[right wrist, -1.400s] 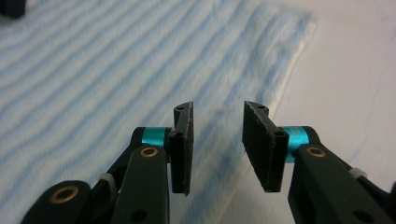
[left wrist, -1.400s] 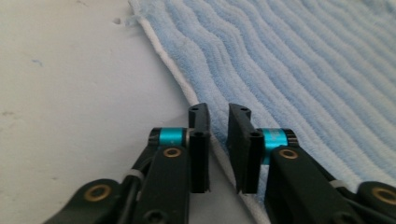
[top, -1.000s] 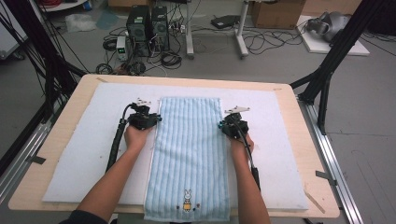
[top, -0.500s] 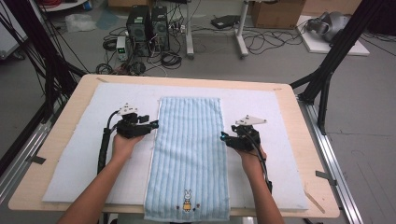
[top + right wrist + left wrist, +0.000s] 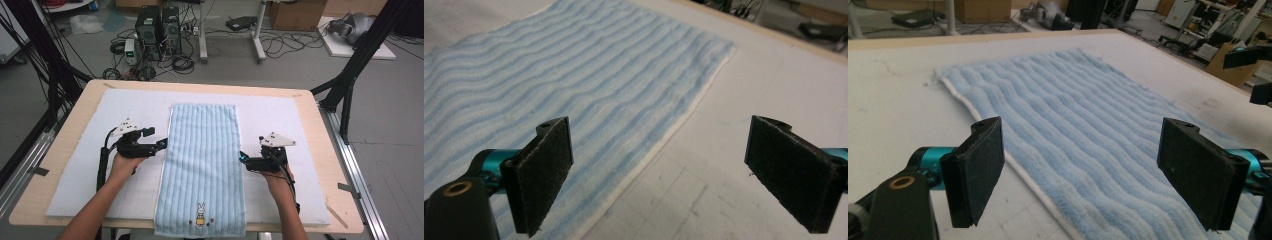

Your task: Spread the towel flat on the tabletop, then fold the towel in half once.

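Blue towel flat from table's middle to near edge, left gripper and right gripper at its long sides, jaws wide apart, holding nothing.

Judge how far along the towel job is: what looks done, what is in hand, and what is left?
Done: the towel lies spread flat and lengthwise on the white mat. In hand: the left tool and right tool sit open at its two long edges, about midway, gripping nothing. Left: probably closing on those edges and folding; no fold is visible yet.
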{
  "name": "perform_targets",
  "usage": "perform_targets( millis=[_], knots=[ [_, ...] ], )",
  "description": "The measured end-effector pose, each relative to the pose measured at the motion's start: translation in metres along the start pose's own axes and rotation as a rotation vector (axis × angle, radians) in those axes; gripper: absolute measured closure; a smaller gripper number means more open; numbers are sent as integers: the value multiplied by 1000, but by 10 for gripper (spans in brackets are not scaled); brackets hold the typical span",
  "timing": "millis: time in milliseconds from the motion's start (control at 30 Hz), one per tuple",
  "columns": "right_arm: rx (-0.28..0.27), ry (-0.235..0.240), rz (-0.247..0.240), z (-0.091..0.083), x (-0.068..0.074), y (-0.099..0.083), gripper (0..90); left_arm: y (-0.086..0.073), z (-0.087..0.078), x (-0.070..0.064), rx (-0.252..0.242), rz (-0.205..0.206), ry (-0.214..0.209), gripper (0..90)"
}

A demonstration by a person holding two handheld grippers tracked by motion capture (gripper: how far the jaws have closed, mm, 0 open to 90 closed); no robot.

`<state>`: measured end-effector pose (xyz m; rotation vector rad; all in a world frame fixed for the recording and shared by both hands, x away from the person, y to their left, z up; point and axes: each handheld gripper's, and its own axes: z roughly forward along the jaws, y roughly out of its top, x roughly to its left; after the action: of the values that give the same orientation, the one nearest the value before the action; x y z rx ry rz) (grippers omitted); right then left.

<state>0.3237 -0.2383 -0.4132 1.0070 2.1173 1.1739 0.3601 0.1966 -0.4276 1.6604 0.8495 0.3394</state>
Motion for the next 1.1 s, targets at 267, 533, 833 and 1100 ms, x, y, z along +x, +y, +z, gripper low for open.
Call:
perform_targets(
  millis=[267,533,833,1100],
  knots=[
    [3,-19,29,0,-4,0,111,-1,-2,0,10,-5,9,195],
    [29,-25,55,1,-8,-6,110,0,-7,3,-11,-25,42,195],
    [21,-25,60,3,-8,-6,110,1,-2,12,1,-46,82,209],
    [31,-15,64,3,-6,-6,110,8,25,24,64,-67,124,232]
  ],
)
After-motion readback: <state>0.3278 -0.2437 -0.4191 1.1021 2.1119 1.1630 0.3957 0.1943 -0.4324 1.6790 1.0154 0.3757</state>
